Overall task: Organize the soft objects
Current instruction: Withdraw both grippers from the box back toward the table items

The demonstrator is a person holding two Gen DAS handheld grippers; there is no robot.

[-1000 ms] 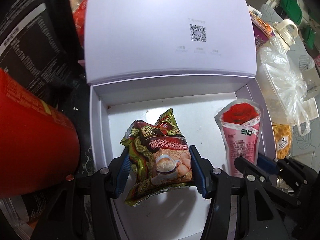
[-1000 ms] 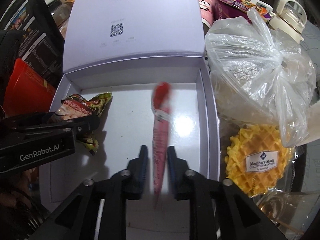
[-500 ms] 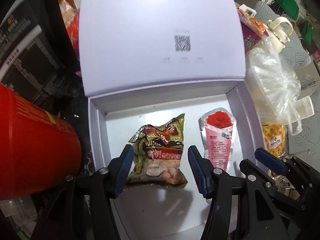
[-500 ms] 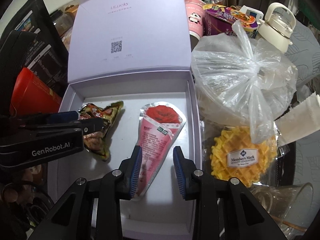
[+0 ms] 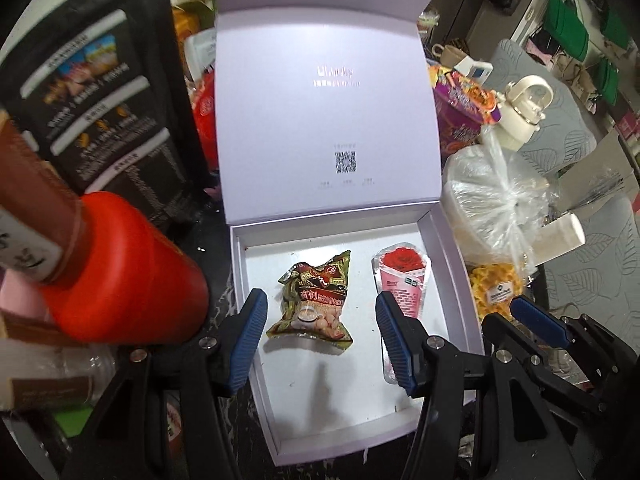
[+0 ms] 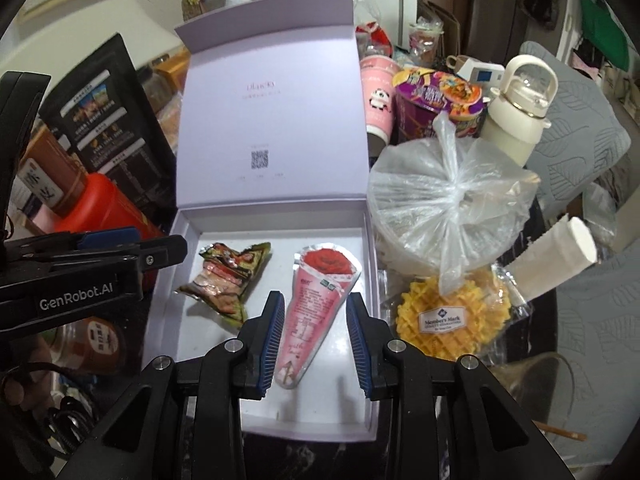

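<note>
Left gripper (image 5: pixel 320 332) hangs over the box (image 5: pixel 452 240), jaws apart and empty, the green snack packet (image 5: pixel 314 304) lying flat below between its fingers. To its right, the right gripper (image 6: pixel 316 334) hovers part-open, holding nothing, the pink rose pouch (image 6: pixel 316 304) flat beneath.

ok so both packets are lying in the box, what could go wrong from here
1. The table is packed: the red canister stands tight against the box on one side and the knotted plastic bag on the other, so a swinging hand could knock either.
2. The upright lid could tip shut over the green snack packet and the pink rose packet if it is bumped.
3. The waffle pack lies partly under the bag, so pulling it out may drag the bag along.
</note>
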